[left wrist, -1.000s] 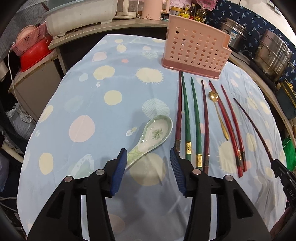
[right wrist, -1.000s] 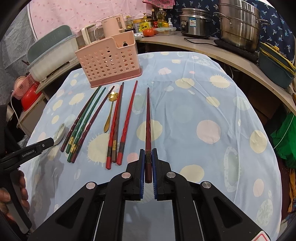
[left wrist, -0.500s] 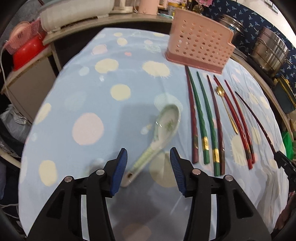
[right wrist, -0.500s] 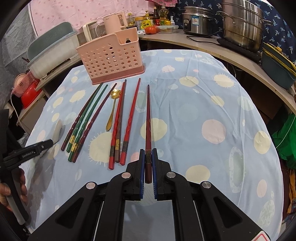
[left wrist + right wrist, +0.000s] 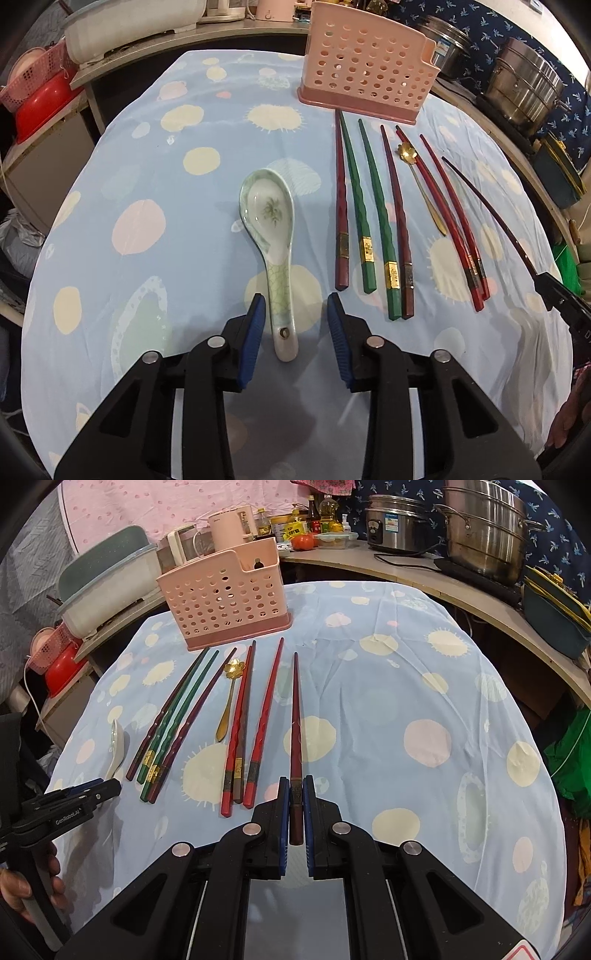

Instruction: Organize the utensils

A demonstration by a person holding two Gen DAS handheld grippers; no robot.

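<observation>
A green-patterned ceramic spoon lies on the spotted blue tablecloth. My left gripper is open, its blue pads on either side of the spoon's handle end. Several chopsticks, dark red, green and bright red, lie side by side with a small gold spoon. A pink perforated utensil holder stands behind them. My right gripper is shut on a dark red chopstick that points toward the holder.
Steel pots and a rice cooker stand on the curved counter to the right. A kettle and bottles stand behind the holder. A white tub and a red basin sit at the left.
My left gripper has moved forward and turned, so the spoon's handle now lies between its open jaws. My right gripper keeps hold of the chopstick, with the view shifted slightly.
</observation>
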